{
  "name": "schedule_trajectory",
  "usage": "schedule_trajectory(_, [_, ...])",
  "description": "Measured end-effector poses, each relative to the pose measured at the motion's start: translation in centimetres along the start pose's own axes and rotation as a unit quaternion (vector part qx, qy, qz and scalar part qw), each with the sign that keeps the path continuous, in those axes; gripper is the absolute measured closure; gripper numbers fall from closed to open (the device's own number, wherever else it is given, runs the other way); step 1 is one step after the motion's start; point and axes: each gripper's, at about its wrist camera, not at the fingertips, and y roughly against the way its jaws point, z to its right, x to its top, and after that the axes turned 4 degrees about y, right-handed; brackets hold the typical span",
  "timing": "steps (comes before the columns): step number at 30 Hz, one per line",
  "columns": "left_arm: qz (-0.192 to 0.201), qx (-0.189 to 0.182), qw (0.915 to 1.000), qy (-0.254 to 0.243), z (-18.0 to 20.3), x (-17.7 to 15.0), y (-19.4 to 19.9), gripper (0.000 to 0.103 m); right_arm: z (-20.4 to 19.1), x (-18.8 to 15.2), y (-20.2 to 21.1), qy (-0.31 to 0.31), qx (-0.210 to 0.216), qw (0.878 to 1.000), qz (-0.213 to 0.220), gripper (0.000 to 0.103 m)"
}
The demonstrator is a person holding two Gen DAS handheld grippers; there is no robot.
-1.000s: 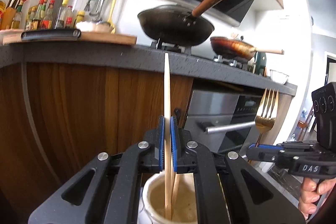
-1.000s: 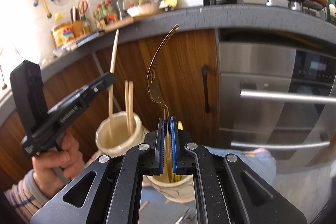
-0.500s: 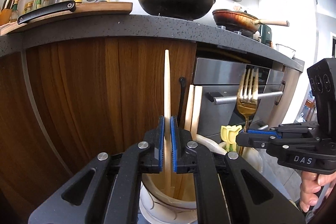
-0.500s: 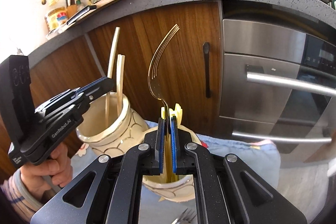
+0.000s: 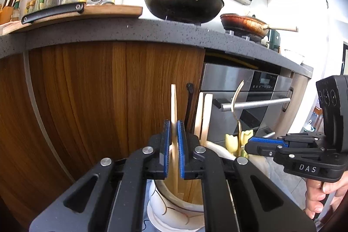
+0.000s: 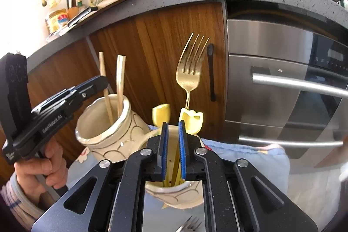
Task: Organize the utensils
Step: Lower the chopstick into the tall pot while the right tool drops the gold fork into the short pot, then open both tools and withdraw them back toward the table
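My left gripper [image 5: 173, 140] has its jaws slightly parted around a wooden chopstick [image 5: 173, 105] that stands in a cream ceramic cup [image 5: 171, 203] with two other chopsticks [image 5: 204, 116]. In the right wrist view the same cup [image 6: 102, 129] stands at left, with the left gripper [image 6: 102, 82] beside it. My right gripper [image 6: 172, 142] is open above a second cream cup [image 6: 174, 192]. A gold fork [image 6: 189, 71] stands loose in that cup, tines up, beside two yellow tulip-shaped utensil ends [image 6: 191, 120]. The fork [image 5: 237, 105] and right gripper [image 5: 248, 144] show at right in the left wrist view.
Both cups stand on a light blue cloth [image 6: 250, 158] in front of wooden cabinets [image 5: 97, 101] and a steel oven [image 6: 293, 84]. Another fork's tines [image 6: 191, 225] lie at the bottom edge. A wok [image 5: 182, 3] and a pan [image 5: 245, 24] sit on the counter above.
Both grippers opened slightly. The right gripper let go of the gold fork, which turned and now leans in its cup. The chopstick sank lower between the left jaws.
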Motion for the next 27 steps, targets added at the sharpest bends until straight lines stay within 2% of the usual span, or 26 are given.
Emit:
schedule_trajectory(1, [0.004,-0.003,1.0,-0.002,0.0,0.1,0.4,0.094,0.0,-0.1,0.4,0.0,0.002,1.0,0.003,0.09])
schedule_trajectory(2, [0.007,-0.004,1.0,-0.002,0.1,0.2,0.8,0.088,-0.1,-0.1,0.7,0.0,0.003,1.0,0.005,0.09])
schedule_trajectory(4, [0.013,-0.012,0.9998,0.002,0.0,0.5,1.6,0.081,0.0,-0.2,1.3,-0.002,0.006,1.0,0.01,0.09])
schedule_trajectory(7, [0.023,-0.012,0.9996,0.008,-0.3,0.9,3.1,0.075,0.2,-0.6,2.2,-0.001,0.005,1.0,0.012,0.088])
schedule_trajectory(15, [0.008,-0.014,0.9997,0.016,-1.3,-0.5,5.4,0.068,0.5,-3.2,3.9,-0.011,0.002,1.0,-0.006,0.08])
schedule_trajectory(22, [-0.06,-0.004,0.9982,-0.002,-1.8,-5.1,6.9,0.068,-1.1,-7.5,3.9,0.013,-0.019,0.997,-0.068,0.08])
schedule_trajectory(27, [-0.131,-0.013,0.9913,0.0,-1.2,-8.2,7.3,0.068,-1.7,-10.6,4.6,0.01,-0.02,0.995,-0.097,0.08])
